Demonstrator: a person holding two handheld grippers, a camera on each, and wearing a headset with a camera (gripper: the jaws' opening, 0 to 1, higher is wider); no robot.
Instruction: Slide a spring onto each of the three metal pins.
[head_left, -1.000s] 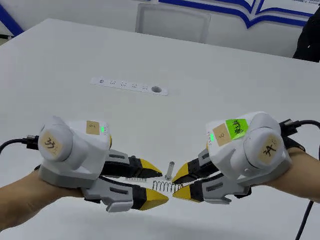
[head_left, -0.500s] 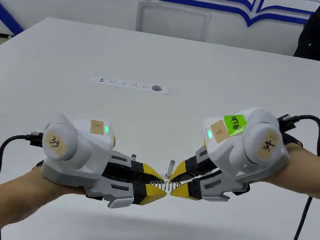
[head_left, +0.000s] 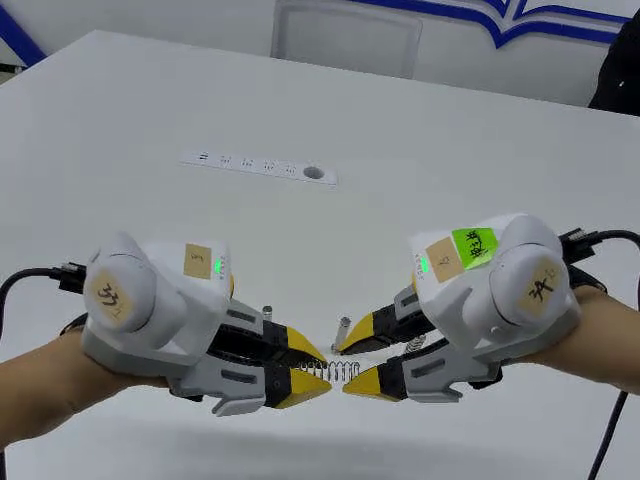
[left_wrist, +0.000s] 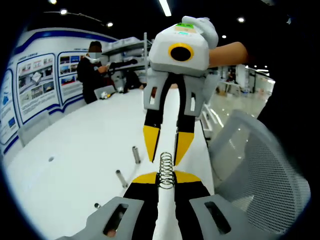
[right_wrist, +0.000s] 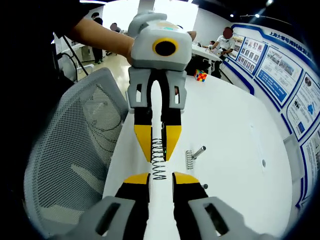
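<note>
Spring (right_wrist: 158, 160), thin silvery coil, clamped in left gripper (head_left: 324, 371) fingers; right gripper (head_left: 343, 369) fingers slightly parted.

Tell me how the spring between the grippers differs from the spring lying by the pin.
The held spring is pinched in the left gripper's jaws, its far end between the right gripper's open jaws; the loose spring lies free on the table beside a pin. The held spring looks longer and wider-coiled than the loose spring, though the angle may exaggerate that. Both are bare metal coils, neither on a pin.
</note>
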